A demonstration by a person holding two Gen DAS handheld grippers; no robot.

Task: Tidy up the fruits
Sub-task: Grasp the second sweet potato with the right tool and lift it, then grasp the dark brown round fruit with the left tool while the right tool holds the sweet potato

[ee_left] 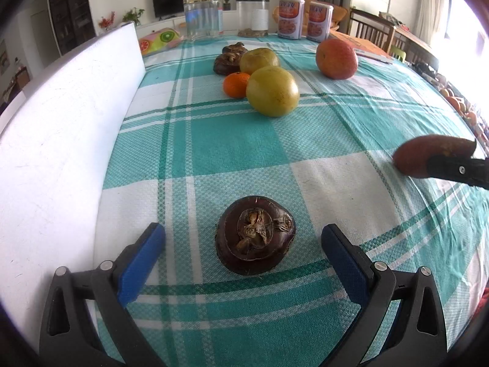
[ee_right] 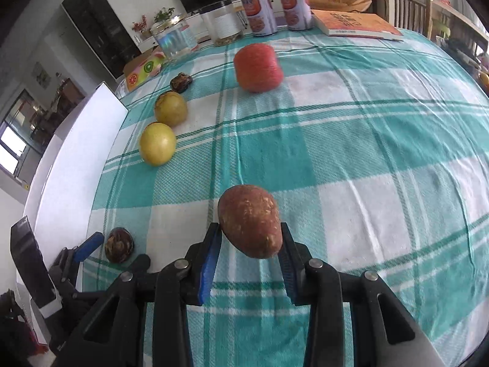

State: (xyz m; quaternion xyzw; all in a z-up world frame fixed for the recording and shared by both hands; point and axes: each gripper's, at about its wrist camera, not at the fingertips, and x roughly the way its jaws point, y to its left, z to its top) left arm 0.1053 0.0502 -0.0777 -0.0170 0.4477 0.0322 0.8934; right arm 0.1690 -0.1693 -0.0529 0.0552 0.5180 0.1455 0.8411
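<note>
Bright daylight, right-side window glare, fisheye-bent edges.

tangerine (ee_left: 235,84) half hidden, red fruit (ee_right: 258,67) blurred

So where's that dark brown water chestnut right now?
The dark water chestnut lies on the checked tablecloth between the open fingers of the left gripper, untouched, near the white board. In the right wrist view it sits far left.
</note>
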